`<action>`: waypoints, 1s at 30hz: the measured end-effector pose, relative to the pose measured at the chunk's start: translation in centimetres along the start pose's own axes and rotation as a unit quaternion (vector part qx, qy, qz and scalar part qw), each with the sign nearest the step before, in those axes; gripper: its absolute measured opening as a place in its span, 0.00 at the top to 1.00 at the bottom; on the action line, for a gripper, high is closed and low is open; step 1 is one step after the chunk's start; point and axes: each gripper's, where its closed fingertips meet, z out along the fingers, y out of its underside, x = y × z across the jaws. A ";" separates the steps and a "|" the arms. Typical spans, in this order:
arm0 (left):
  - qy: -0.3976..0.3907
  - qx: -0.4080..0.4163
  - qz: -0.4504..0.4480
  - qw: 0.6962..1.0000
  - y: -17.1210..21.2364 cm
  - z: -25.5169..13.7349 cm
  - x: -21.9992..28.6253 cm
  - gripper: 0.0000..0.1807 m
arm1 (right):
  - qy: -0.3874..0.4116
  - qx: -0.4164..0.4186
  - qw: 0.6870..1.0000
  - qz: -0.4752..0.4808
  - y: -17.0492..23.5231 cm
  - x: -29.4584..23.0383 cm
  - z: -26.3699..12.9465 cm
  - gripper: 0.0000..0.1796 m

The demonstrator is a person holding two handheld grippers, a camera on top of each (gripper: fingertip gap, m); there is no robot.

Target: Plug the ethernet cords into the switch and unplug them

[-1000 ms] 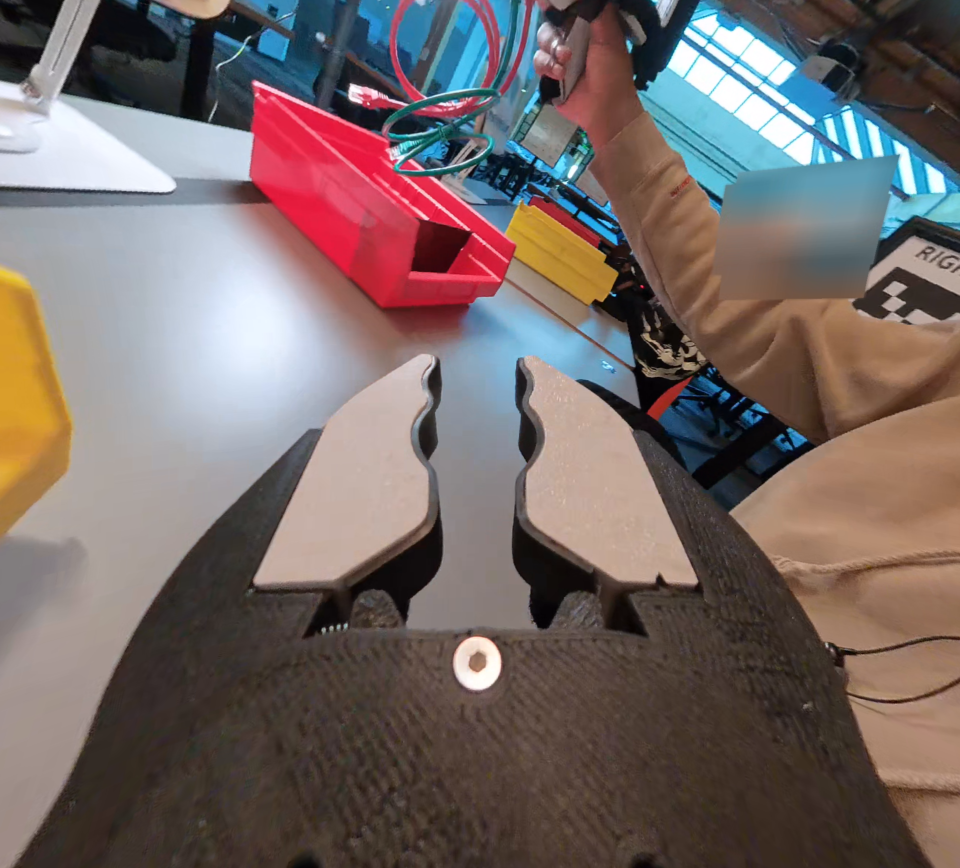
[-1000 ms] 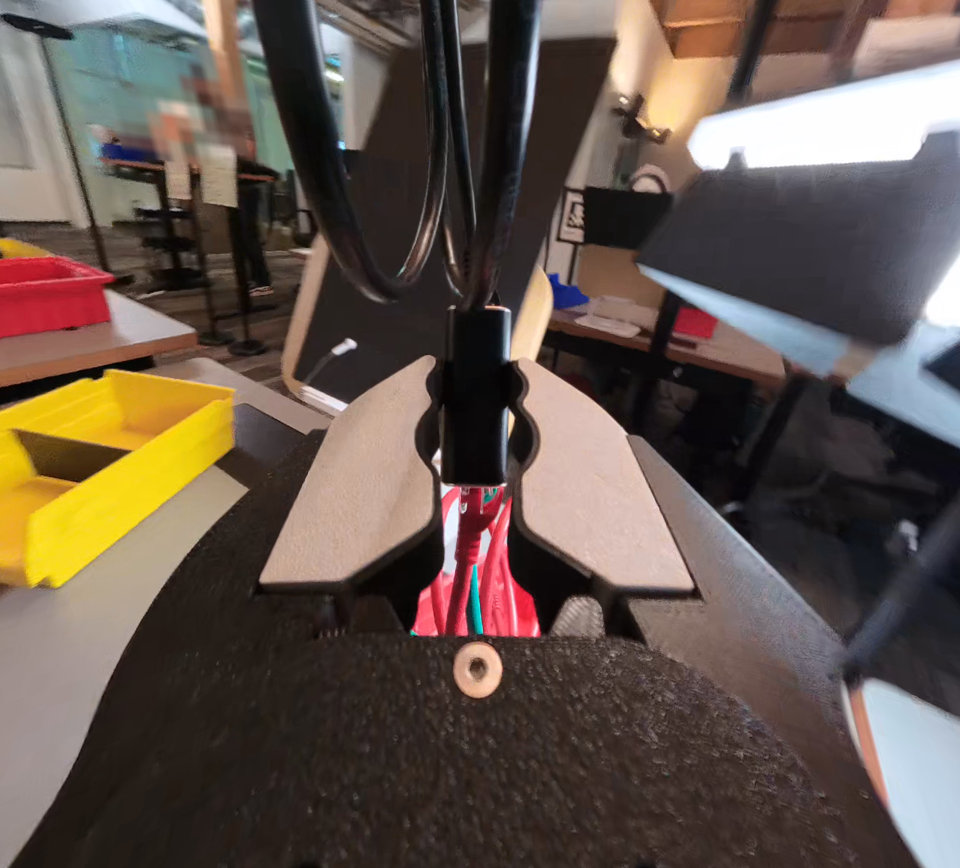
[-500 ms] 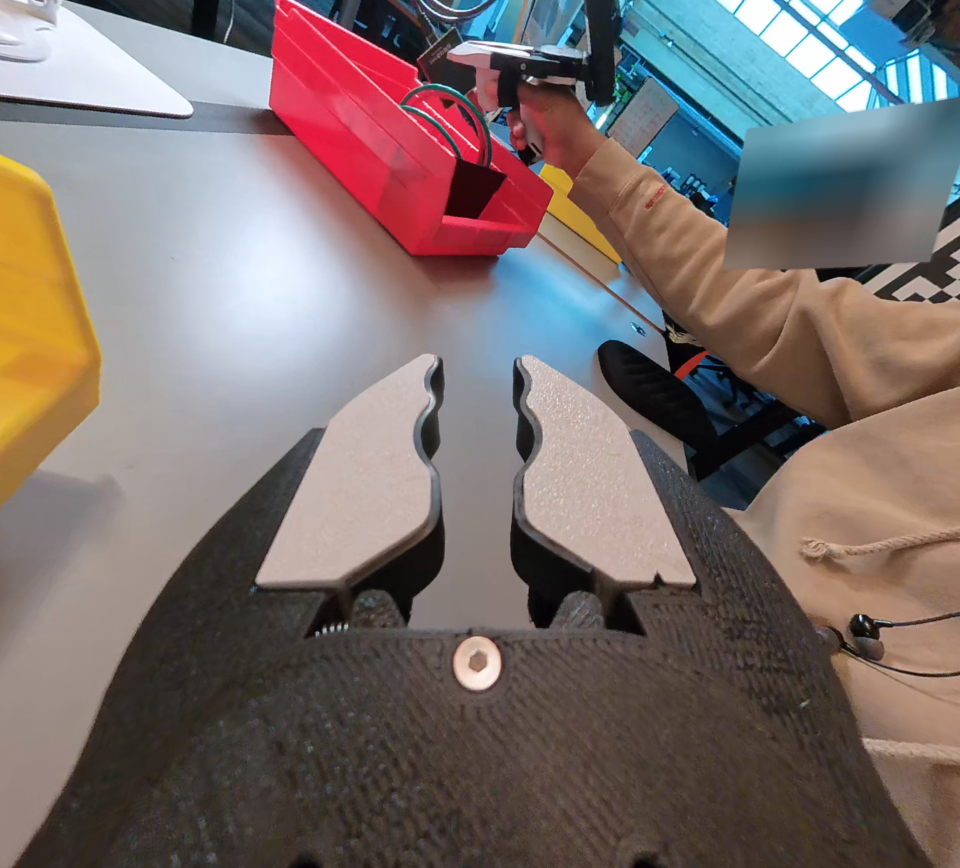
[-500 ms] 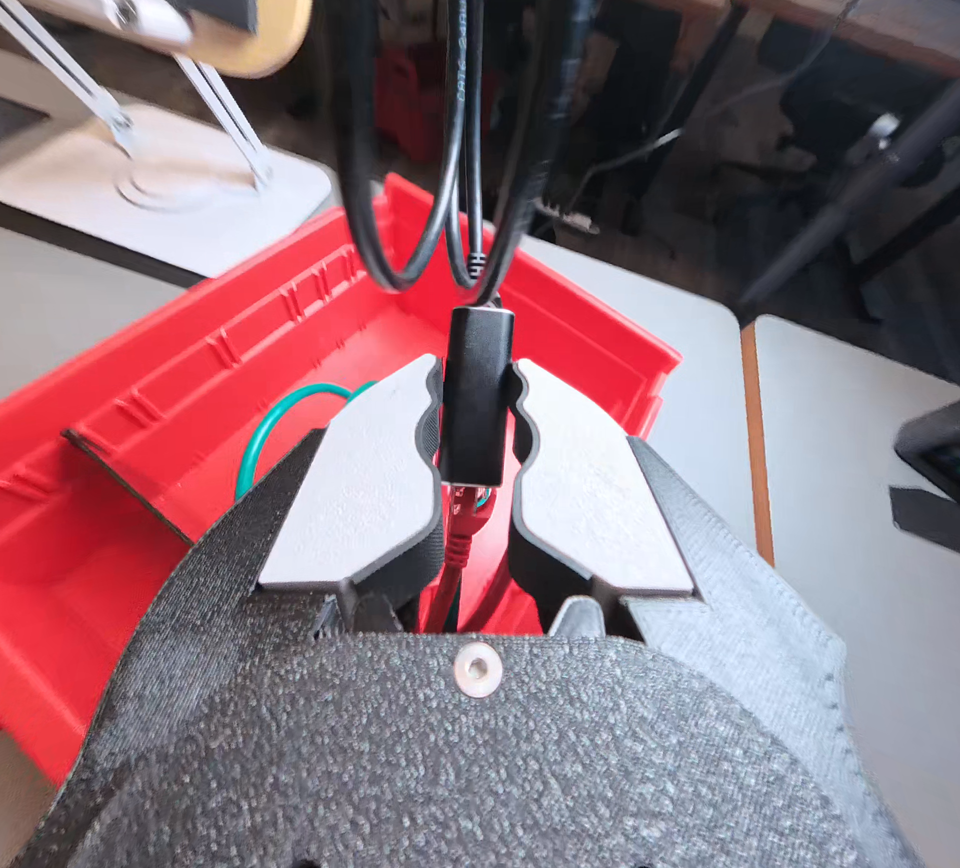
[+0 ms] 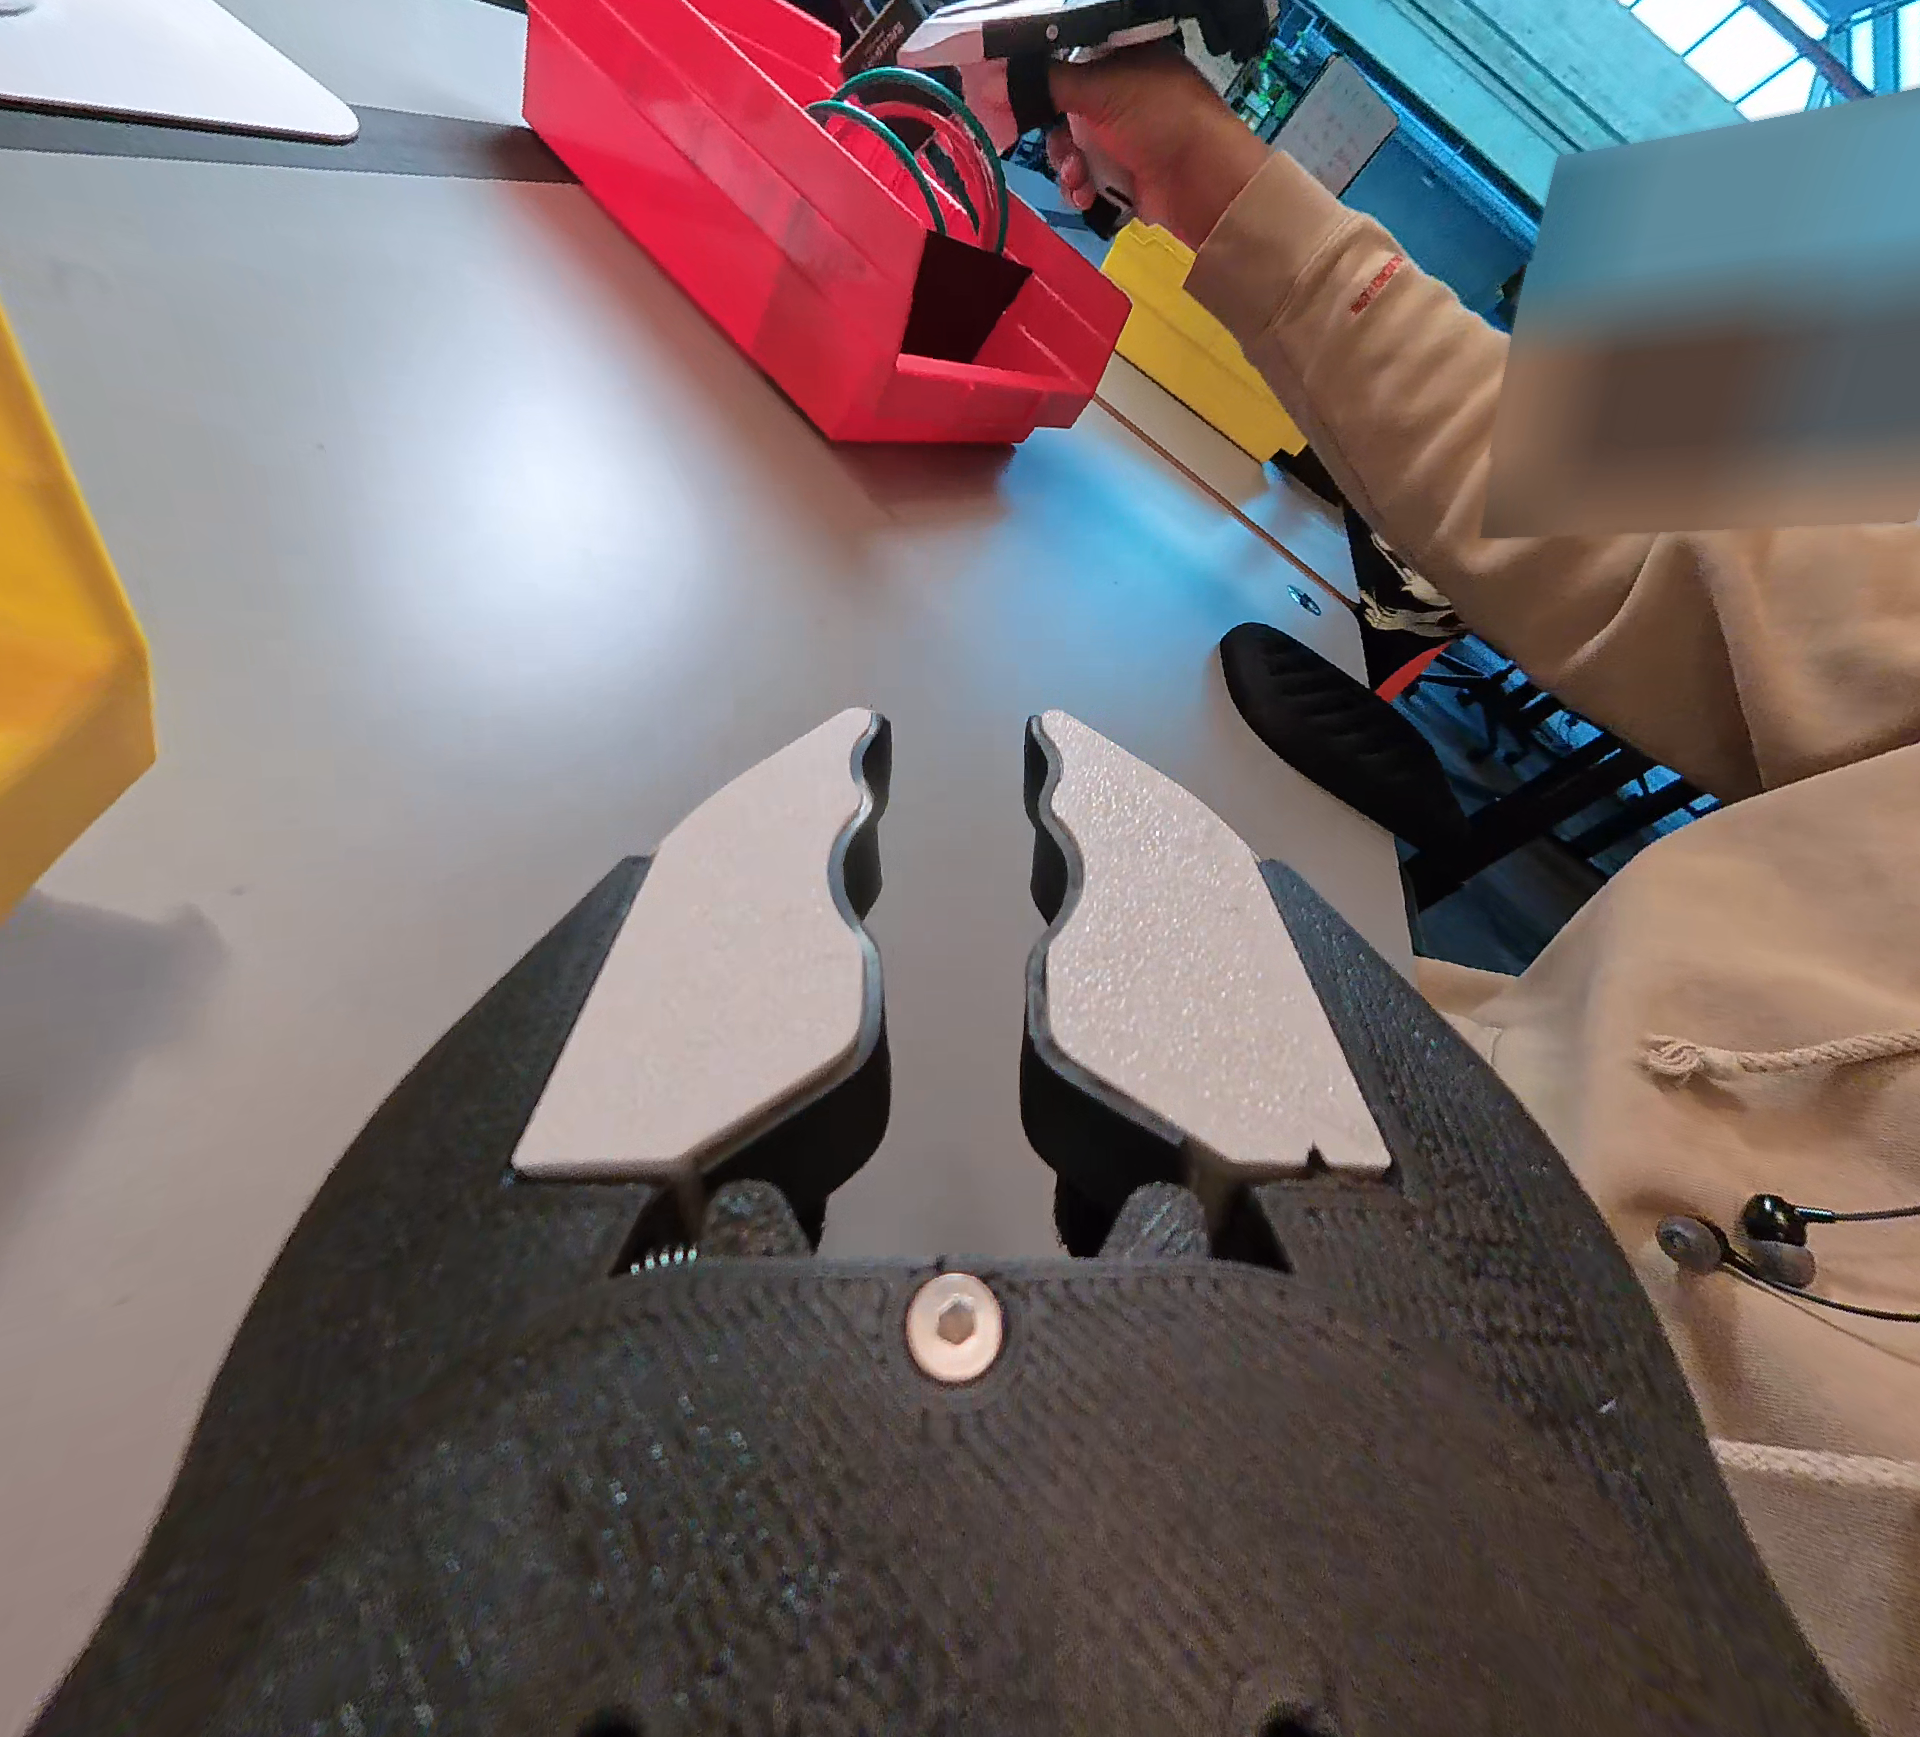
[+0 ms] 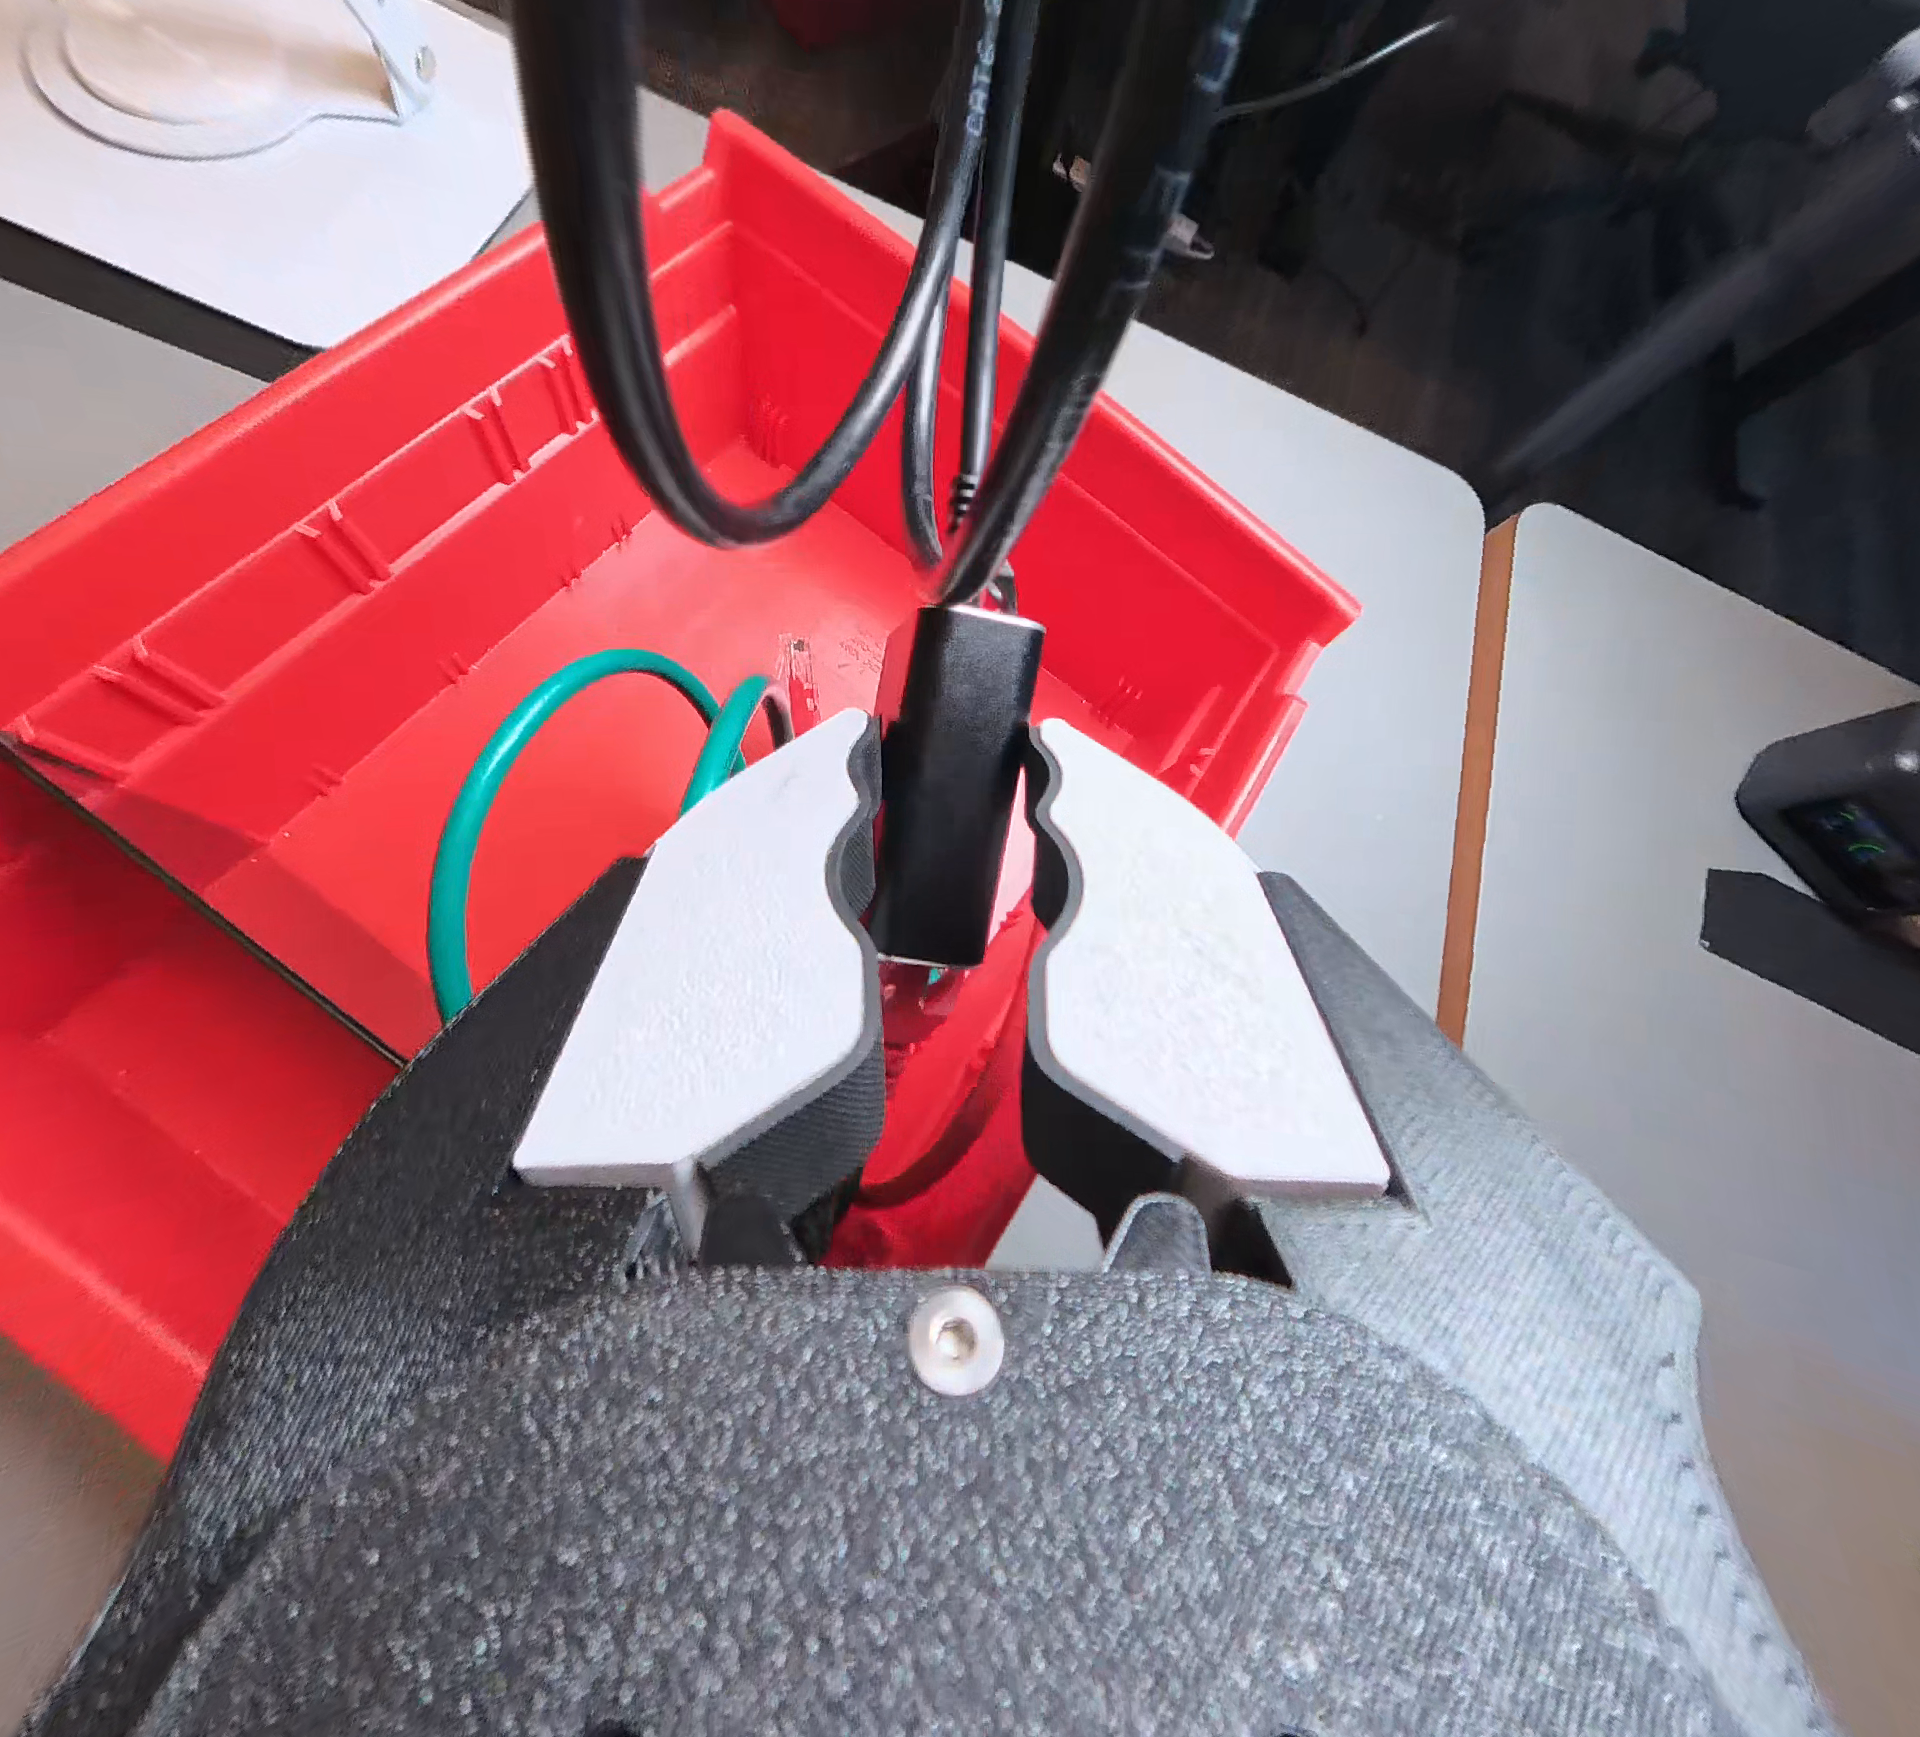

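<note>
Left gripper (image 5: pixel 954 794): jaws slightly apart, empty, low over the desk (image 5: pixel 468 544)
Right gripper (image 6: pixel 951 788): clamped on the black switch (image 6: pixel 961 783) — above the red bin (image 6: pixel 312 565)
Cords (image 6: pixel 488 783): green and red, plugged in, hanging into the bin

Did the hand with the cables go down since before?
Yes. The right gripper came down from high above the red bin to just over it, lowering the green cord and the black switch into it.
</note>
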 end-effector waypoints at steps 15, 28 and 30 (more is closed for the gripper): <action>-0.118 0.031 0.128 0.984 -2.2 -1.8 -1.3 0.85 | -0.048 0.103 0.992 -0.058 -2.8 -4.9 -8.6 0.75; -0.236 0.029 0.219 0.946 -3.3 -3.1 -2.9 0.84 | -0.113 -0.097 0.930 -0.337 9.8 -17.3 -4.3 0.62; -0.249 0.026 0.226 0.941 -3.3 -3.4 -3.1 0.84 | -0.115 -0.111 0.920 -0.359 10.4 -17.6 -3.1 0.65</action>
